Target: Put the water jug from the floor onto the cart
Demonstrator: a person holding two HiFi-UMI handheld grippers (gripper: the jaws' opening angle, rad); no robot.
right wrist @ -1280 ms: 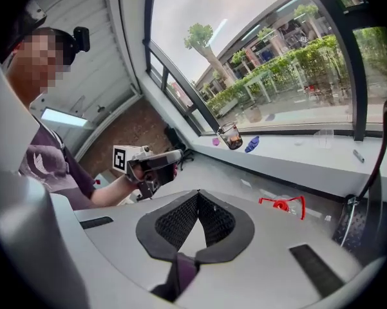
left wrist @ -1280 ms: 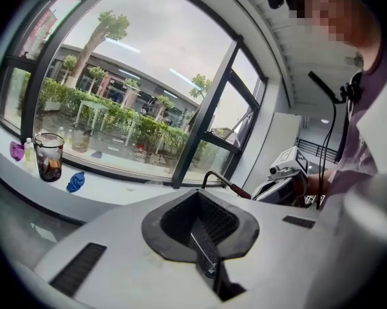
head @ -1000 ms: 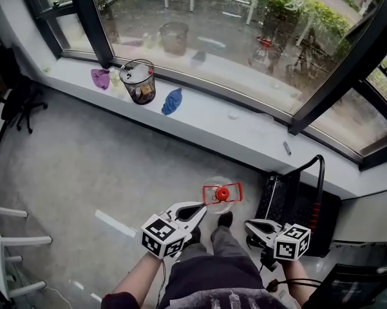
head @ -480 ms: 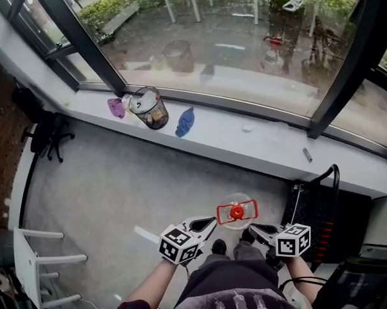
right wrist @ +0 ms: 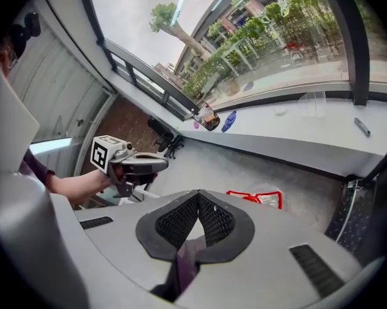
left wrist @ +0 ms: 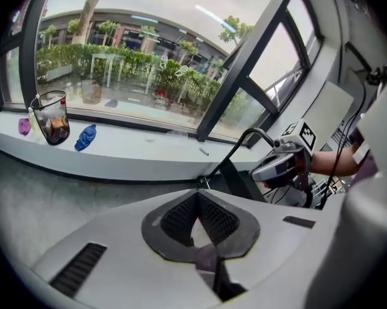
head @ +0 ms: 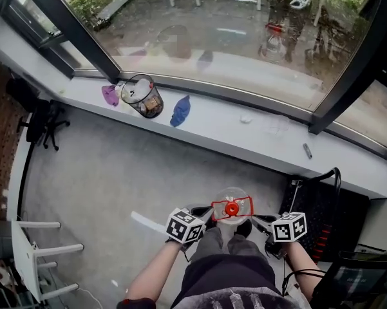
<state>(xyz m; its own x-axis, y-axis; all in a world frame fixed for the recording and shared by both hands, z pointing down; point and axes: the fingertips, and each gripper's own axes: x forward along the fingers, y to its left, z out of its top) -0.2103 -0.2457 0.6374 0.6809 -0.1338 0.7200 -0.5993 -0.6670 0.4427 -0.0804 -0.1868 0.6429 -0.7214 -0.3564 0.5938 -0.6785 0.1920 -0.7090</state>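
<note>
Both grippers have sunk lower than a second ago and now sit close on either side of the water jug (head: 232, 206), a clear jug with a red cap. It stands on the grey floor (head: 109, 172) at the person's feet, just left of the black cart (head: 312, 214). The left gripper (head: 201, 214) and right gripper (head: 260, 222) are each clenched tight on nothing.
</note>
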